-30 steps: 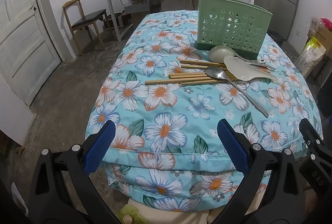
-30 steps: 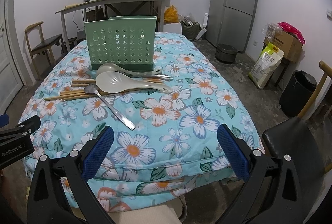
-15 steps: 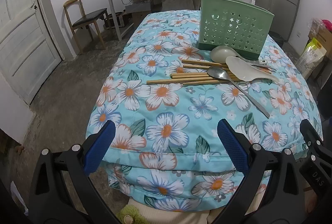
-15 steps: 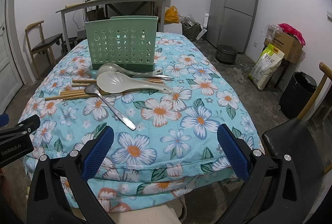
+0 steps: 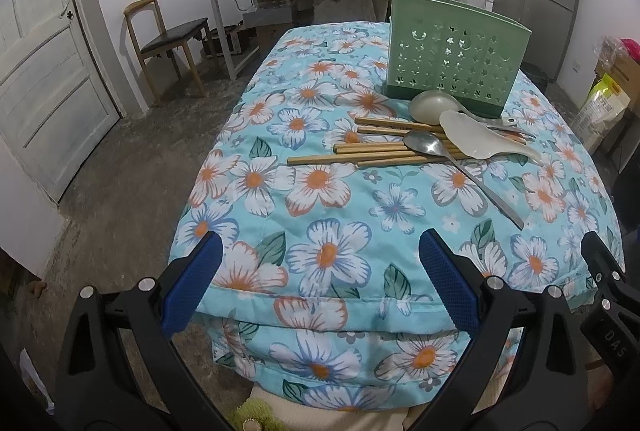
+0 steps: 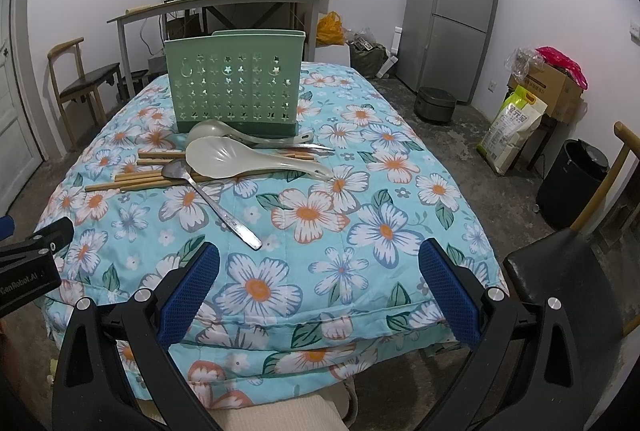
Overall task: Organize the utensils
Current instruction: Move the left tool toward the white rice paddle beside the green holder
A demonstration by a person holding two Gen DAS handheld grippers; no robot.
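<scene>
Both grippers hang at the near edge of the table, low in their frames. The left gripper (image 5: 320, 279) has its blue pads spread wide with nothing between them, and the right gripper (image 6: 320, 279) is spread just the same, also empty.

All the utensils sit in one pile in the middle of the right wrist view, on the floral tablecloth (image 6: 360, 231). The green perforated utensil holder (image 6: 236, 79) stands upright at the far side of the pile. Right in front of it, touching its base, lies a pale ladle (image 6: 224, 131). Just nearer is a white rice paddle (image 6: 240, 159), its handle pointing right. Under both runs a bunch of wooden chopsticks (image 6: 136, 179), sticking out to the left. A metal spoon (image 6: 212, 199) rests with its bowl on the chopsticks and its handle angled down toward the right gripper.

In the left wrist view the same pile sits right of centre.
</scene>
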